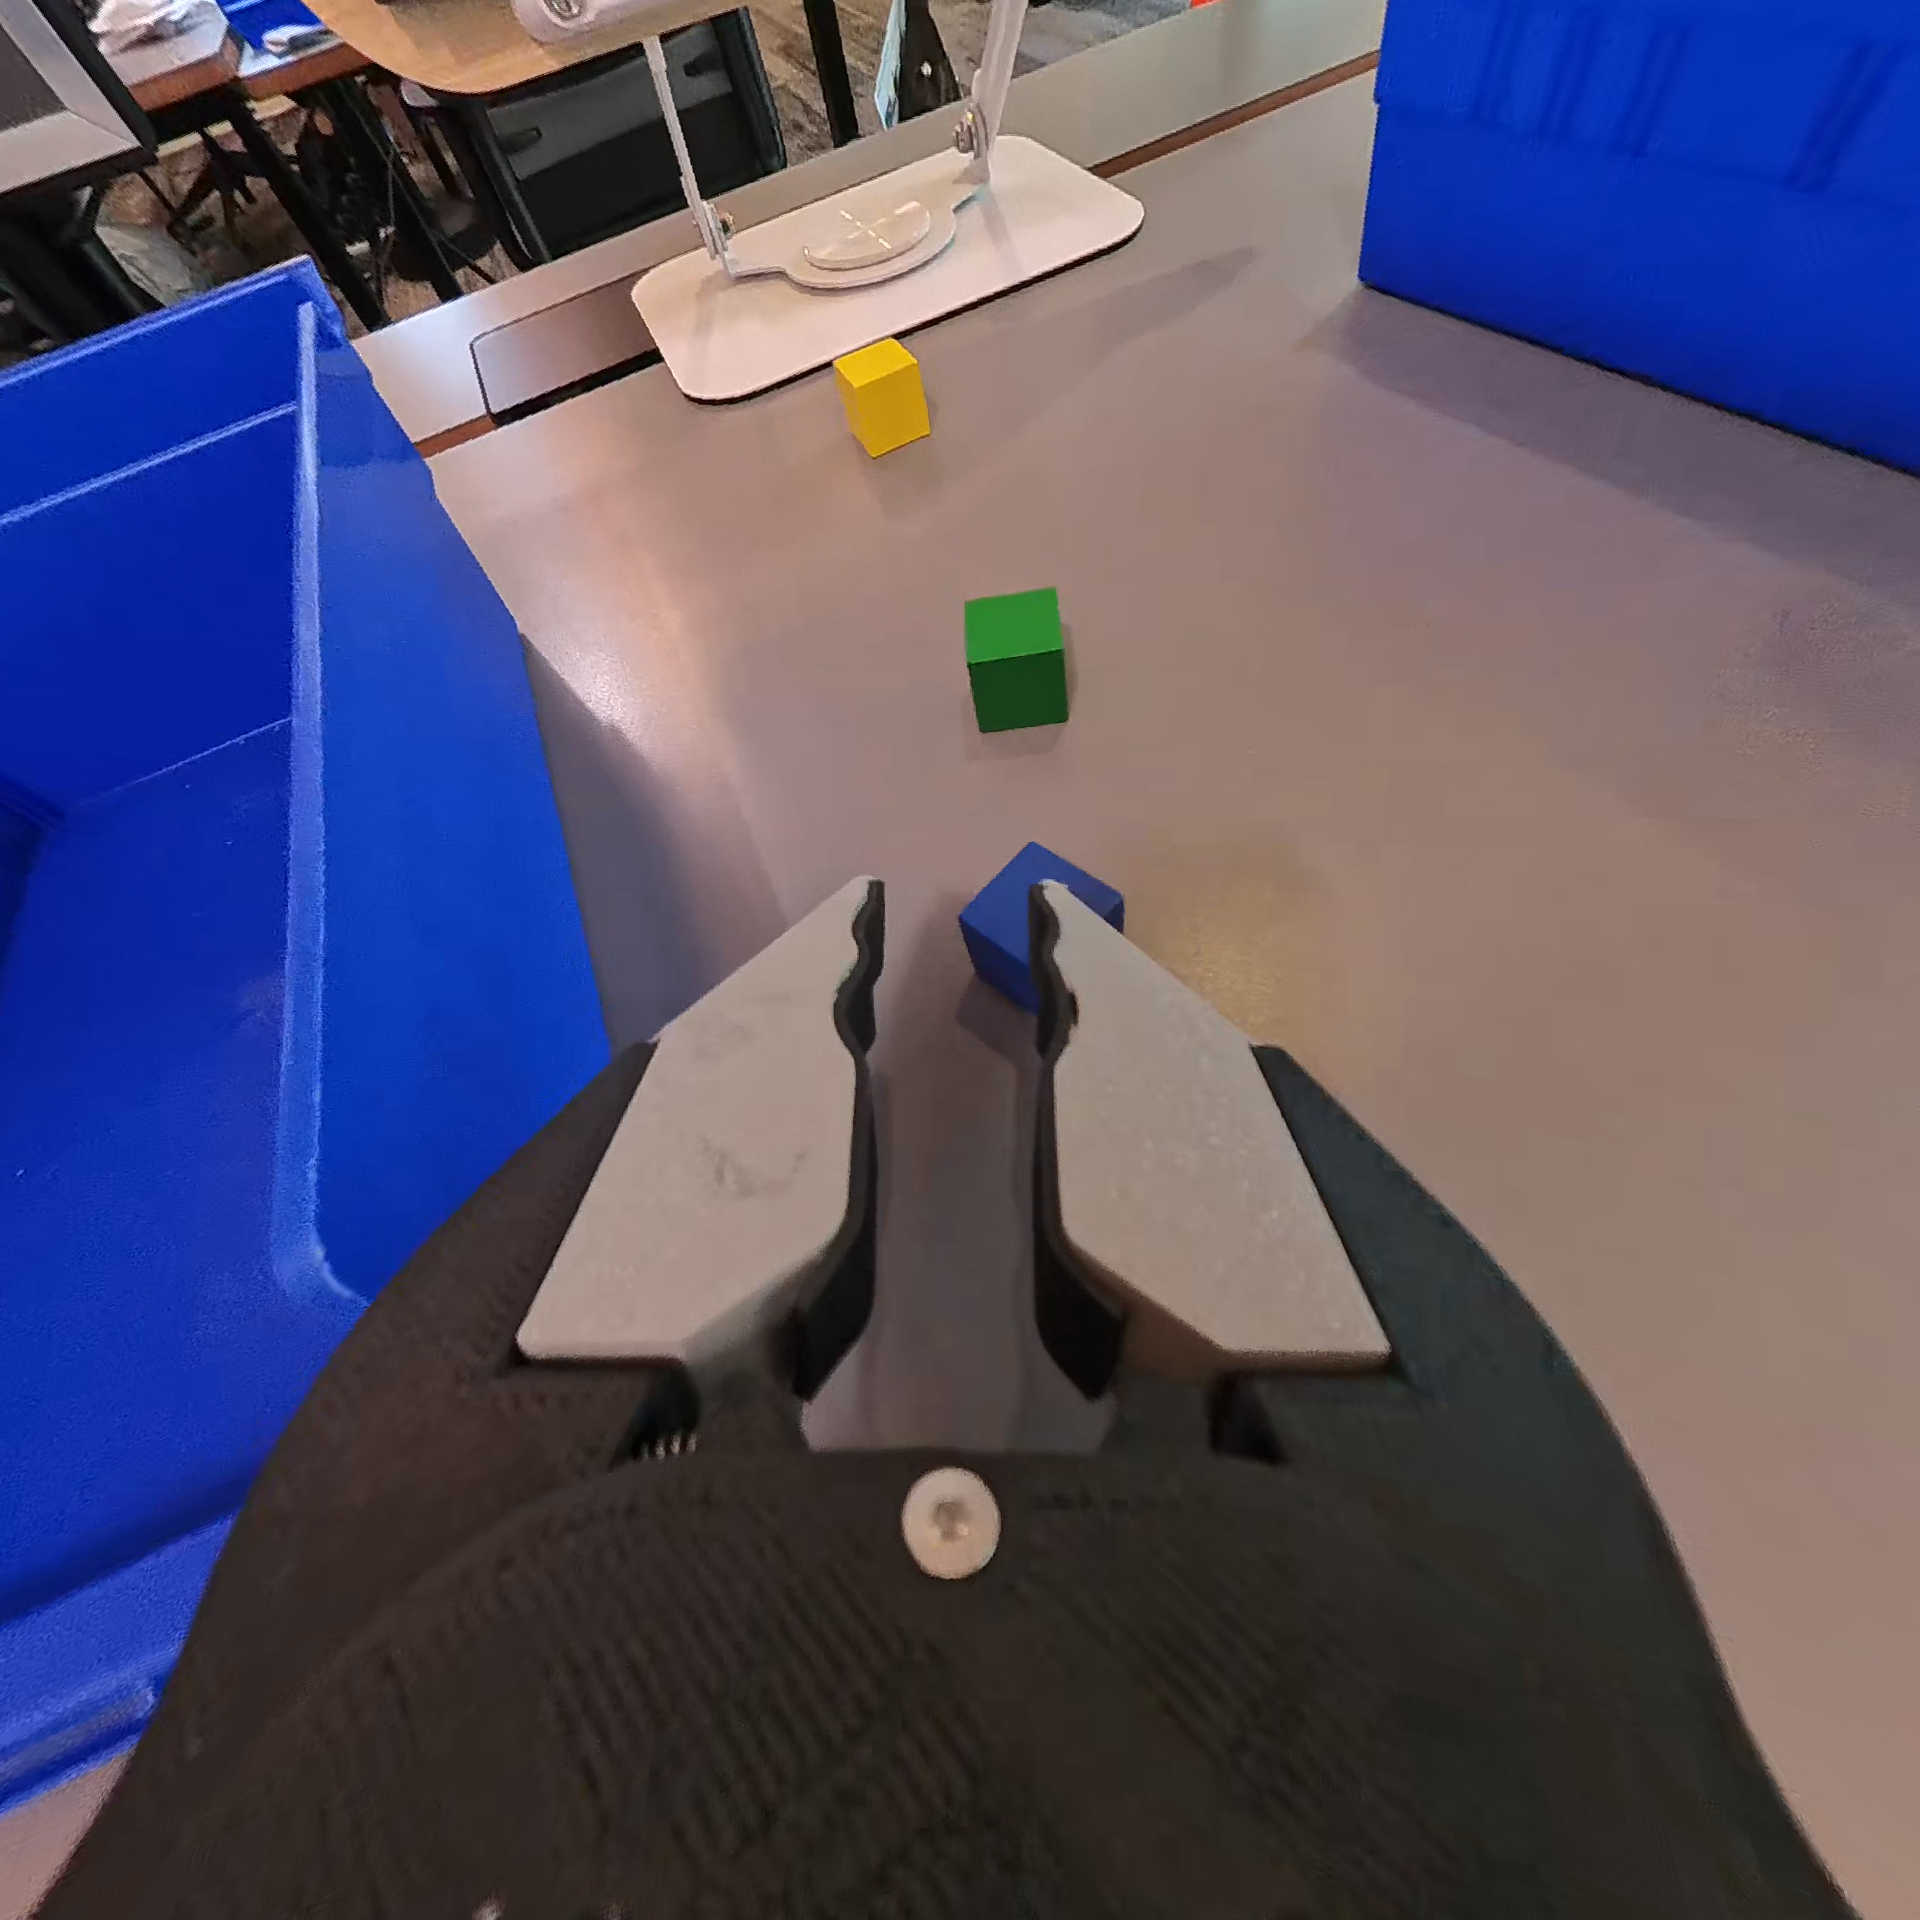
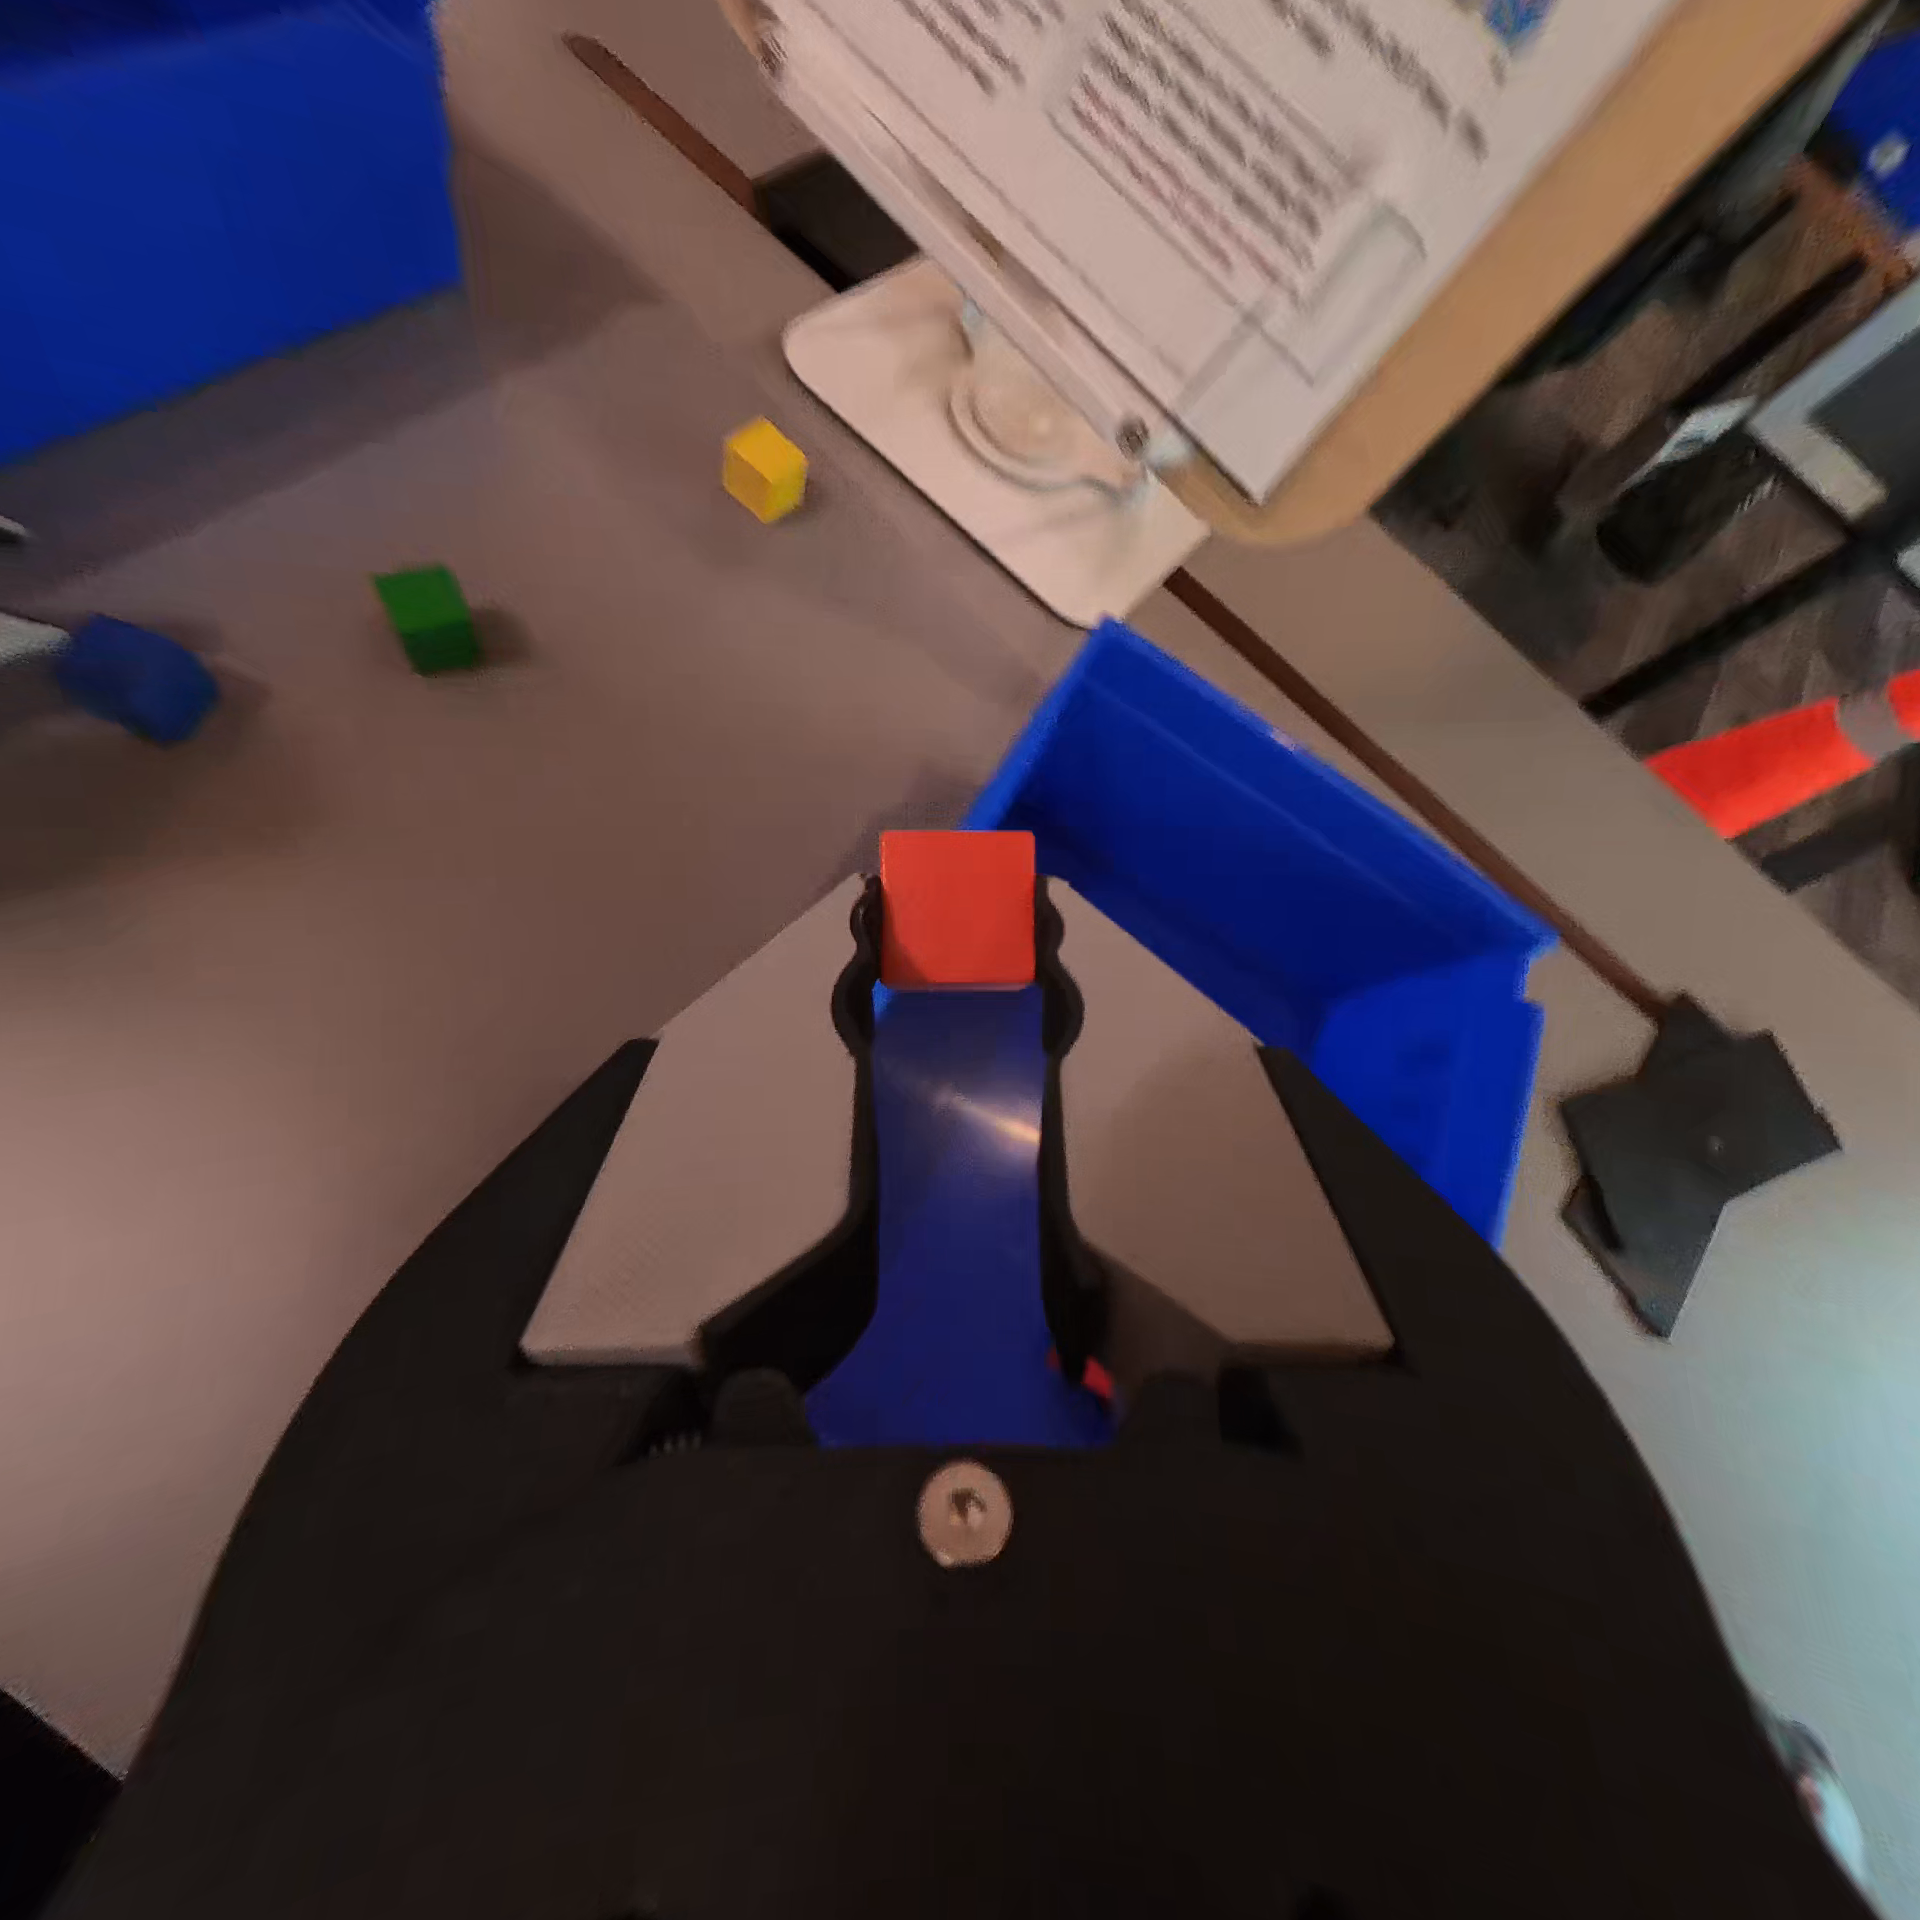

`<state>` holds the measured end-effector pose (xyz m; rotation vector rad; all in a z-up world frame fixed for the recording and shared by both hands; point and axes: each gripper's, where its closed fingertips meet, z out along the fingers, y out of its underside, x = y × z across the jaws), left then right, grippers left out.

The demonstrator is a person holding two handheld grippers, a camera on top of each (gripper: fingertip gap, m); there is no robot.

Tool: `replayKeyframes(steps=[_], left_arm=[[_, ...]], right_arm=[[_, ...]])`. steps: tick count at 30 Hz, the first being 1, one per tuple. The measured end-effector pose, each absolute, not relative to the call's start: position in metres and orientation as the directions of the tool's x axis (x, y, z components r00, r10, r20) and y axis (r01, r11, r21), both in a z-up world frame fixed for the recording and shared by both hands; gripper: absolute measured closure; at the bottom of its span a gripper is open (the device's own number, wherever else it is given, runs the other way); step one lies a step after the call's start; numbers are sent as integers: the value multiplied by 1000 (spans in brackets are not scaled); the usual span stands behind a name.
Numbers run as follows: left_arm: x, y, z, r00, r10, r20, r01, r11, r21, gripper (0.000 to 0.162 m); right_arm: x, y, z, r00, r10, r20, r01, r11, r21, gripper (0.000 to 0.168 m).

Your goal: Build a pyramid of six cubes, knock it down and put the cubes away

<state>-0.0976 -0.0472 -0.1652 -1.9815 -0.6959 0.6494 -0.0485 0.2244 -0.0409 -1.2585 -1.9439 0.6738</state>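
In the left wrist view my left gripper [image 1: 956, 914] is open and empty above the grey table. A blue cube [image 1: 1003, 930] lies just beyond and under its right fingertip, partly hidden. A green cube [image 1: 1015, 660] and a yellow cube [image 1: 881, 397] lie farther ahead. In the right wrist view my right gripper [image 2: 956, 914] is shut on a red cube [image 2: 956, 906] and holds it over the near wall of a blue bin [image 2: 1278, 914]. The blue cube [image 2: 135, 677], green cube [image 2: 428, 620] and yellow cube [image 2: 766, 470] show blurred at the left.
A second blue bin [image 1: 187, 831] stands close on the left of my left gripper, and another blue bin [image 1: 1652, 218] at the far right. A white stand base [image 1: 883, 270] sits beyond the yellow cube. A black bracket [image 2: 1694, 1132] lies by the table edge.
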Motion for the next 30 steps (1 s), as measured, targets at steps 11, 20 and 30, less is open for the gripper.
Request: replayKeyframes(steps=[11, 20, 30], left_arm=[[-100, -49, -165, 674, 708, -209, 198, -447, -872, 137], [-99, -48, -166, 685, 702, -195, 208, -444, -872, 135], [-98, -45, -169, 713, 680, -170, 219, -447, -867, 135]], right_arm=[[-50, 195, -58, -292, 926, 239, 483, 358, -799, 130], [-114, 43, -123, -571, 792, 216, 526, 555, -644, 121], [-162, 24, -187, -611, 776, 159, 593, 581, -557, 144]])
